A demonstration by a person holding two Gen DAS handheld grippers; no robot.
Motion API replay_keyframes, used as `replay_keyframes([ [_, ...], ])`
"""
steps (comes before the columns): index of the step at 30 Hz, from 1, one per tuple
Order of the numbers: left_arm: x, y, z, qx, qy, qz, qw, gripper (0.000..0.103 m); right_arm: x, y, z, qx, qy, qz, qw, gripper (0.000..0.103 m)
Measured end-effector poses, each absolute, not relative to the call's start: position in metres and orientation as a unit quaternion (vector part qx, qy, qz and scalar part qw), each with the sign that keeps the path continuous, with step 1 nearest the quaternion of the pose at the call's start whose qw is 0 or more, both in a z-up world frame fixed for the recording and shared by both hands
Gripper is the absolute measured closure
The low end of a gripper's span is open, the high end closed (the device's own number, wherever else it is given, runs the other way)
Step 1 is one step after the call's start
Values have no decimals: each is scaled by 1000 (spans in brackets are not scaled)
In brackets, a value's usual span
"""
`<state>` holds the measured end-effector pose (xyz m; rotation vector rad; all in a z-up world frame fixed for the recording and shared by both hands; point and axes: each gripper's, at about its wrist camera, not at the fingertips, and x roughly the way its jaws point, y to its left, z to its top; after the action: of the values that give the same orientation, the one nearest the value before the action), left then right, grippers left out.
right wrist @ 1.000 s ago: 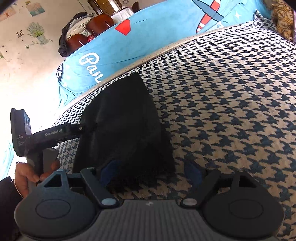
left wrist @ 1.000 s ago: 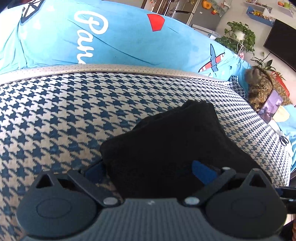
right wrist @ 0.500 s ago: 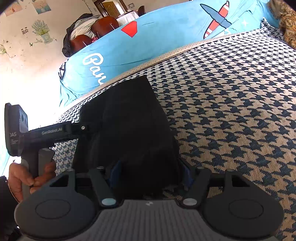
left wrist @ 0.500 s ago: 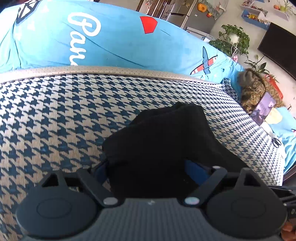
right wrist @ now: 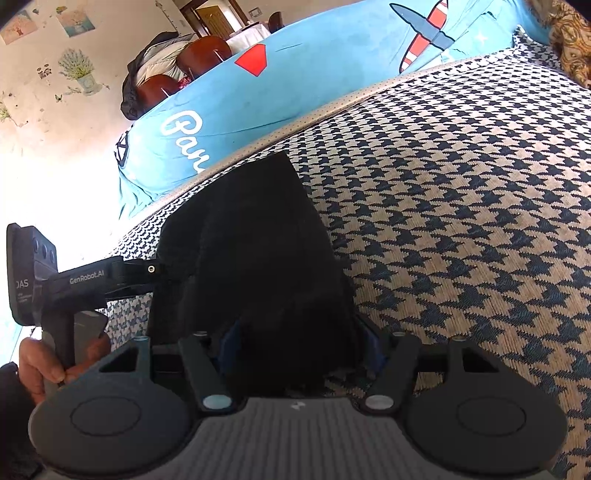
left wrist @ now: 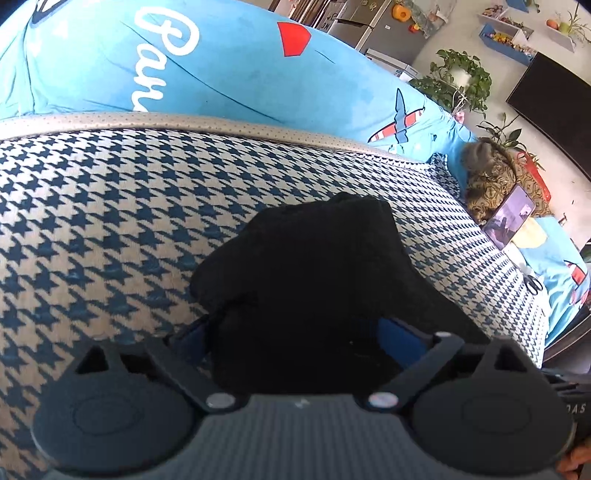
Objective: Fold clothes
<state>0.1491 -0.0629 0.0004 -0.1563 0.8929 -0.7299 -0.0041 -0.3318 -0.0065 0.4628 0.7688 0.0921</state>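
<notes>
Left wrist view: a black folded garment [left wrist: 314, 280] lies on a sofa seat [left wrist: 92, 221] covered in blue-and-cream houndstooth fabric. Behind it runs a sky-blue backrest cover [left wrist: 229, 74] printed with white script beginning "Par", a red shape and a striped aeroplane. The left hand-held gripper [left wrist: 299, 332] has its jaws spread wide and opening, the garment's near end between its blue pads [left wrist: 400, 332], which stand clear of the cloth. Only this view shows a leafy houseplant [left wrist: 458, 79], a dark television screen [left wrist: 554, 107], a fridge [left wrist: 369, 26], and a phone [left wrist: 511, 216] propped on the seat's far end.

Right wrist view: the same garment [right wrist: 258, 258] lies on the houndstooth seat [right wrist: 461, 221]. The right hand-held gripper [right wrist: 299, 341] is clamped on its near edge, jaws partly closed. Only here, the left tool is visible from the side, lettered "GenRobot.AI" [right wrist: 86, 277], with a hand [right wrist: 48, 363] on its handle, plus wall stickers of lavender [right wrist: 77, 70] and brown chairs [right wrist: 177, 70].
</notes>
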Motion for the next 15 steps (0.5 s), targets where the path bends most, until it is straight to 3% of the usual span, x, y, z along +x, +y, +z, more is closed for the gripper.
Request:
replay_keyframes([
  [4, 148, -75, 1, -60, 410, -329, 848, 5, -1, -331, -7, 224, 366, 41, 902, 38],
  [6, 147, -78, 2, -59, 406, -327, 852, 20, 1, -330, -8, 222, 362, 38, 905, 40],
  [8, 146, -81, 4, -61, 405, -332, 849, 46, 5, -326, -9, 212, 357, 31, 909, 46],
  [15, 122, -98, 17, -14, 376, -304, 875, 71, 9, -315, -9, 173, 350, 29, 920, 68],
])
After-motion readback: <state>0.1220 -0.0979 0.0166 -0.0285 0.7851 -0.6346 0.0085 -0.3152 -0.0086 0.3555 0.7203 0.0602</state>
